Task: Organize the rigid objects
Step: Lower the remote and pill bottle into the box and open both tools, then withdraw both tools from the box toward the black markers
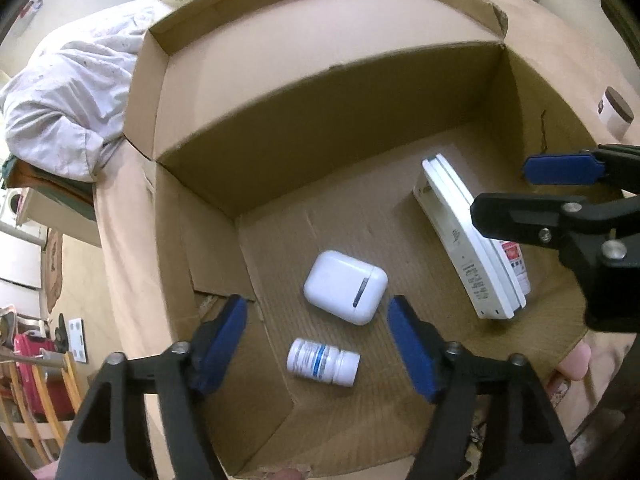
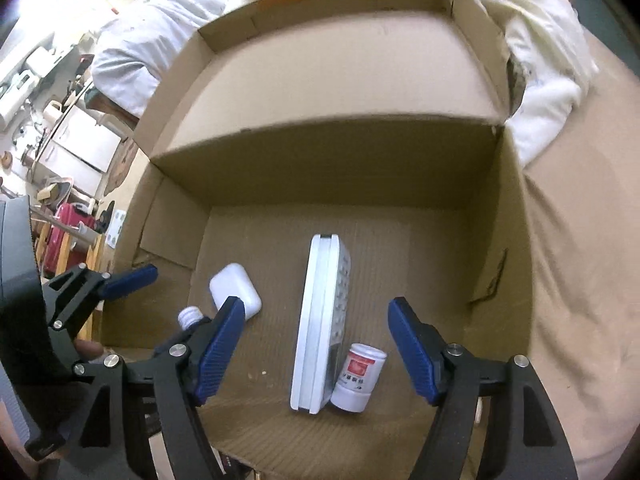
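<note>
An open cardboard box (image 1: 280, 120) (image 2: 320, 168) holds several items. A white earbud case (image 1: 345, 293) (image 2: 236, 290) lies on the box floor. A white pill bottle with a blue band (image 1: 323, 362) (image 2: 192, 317) lies on its side near it. A white remote (image 1: 472, 240) (image 2: 320, 324) stands on its edge, with a red-labelled white bottle (image 2: 357, 377) (image 1: 516, 264) beside it. My left gripper (image 1: 318, 350) is open and empty above the blue-band bottle. My right gripper (image 2: 316, 352) is open and empty over the remote; it also shows in the left wrist view (image 1: 524, 188).
The box sits on a tan bedsheet (image 2: 580, 280). White bedding (image 1: 68, 100) (image 2: 540, 80) is piled behind it. A small brown-lidded jar (image 1: 616, 114) lies on the sheet right of the box. Furniture and a red bag (image 2: 64, 232) stand at the left.
</note>
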The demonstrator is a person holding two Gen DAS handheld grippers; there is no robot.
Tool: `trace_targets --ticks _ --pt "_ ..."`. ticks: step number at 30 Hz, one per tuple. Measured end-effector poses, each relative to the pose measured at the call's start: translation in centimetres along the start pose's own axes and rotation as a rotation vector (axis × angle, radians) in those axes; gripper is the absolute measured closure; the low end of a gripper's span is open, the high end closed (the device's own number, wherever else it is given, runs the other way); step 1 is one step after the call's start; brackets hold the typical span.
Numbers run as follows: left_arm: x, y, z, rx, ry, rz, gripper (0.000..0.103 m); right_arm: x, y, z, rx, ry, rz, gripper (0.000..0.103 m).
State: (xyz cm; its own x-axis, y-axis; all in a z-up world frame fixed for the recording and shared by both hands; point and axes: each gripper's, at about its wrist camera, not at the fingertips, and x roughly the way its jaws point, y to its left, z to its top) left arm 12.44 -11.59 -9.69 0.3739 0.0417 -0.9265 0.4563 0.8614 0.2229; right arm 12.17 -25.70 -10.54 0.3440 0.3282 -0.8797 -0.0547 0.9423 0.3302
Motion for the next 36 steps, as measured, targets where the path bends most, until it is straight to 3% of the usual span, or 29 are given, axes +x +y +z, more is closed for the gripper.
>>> trace_targets --ticks 2,4,5,9,23,36 --pt "-0.2 0.1 0.0 -0.010 -0.008 -0.012 0.021 -0.4 -0.2 0.0 0.010 -0.013 0.012 0.023" --pt "-0.3 0.5 0.0 -0.034 -0.009 -0.023 0.012 -0.8 -0.2 -0.1 0.003 -0.021 0.018 0.015" --pt "-0.4 0.6 0.0 -0.045 -0.009 -0.030 0.012 -1.0 -0.1 -0.2 -0.010 -0.024 0.010 0.000" --pt "-0.8 1.3 -0.1 -0.095 -0.010 -0.066 0.011 -1.6 0.0 -0.4 -0.033 -0.042 -0.018 0.000" --pt "-4.7 2.8 -0.2 -0.157 -0.043 -0.066 0.011 -4.3 -0.6 -0.6 0.030 -0.078 0.007 0.000" --pt "-7.4 4.1 -4.6 -0.247 -0.041 -0.066 0.011 -7.8 1.7 -4.9 -0.087 -0.074 -0.023 0.000"
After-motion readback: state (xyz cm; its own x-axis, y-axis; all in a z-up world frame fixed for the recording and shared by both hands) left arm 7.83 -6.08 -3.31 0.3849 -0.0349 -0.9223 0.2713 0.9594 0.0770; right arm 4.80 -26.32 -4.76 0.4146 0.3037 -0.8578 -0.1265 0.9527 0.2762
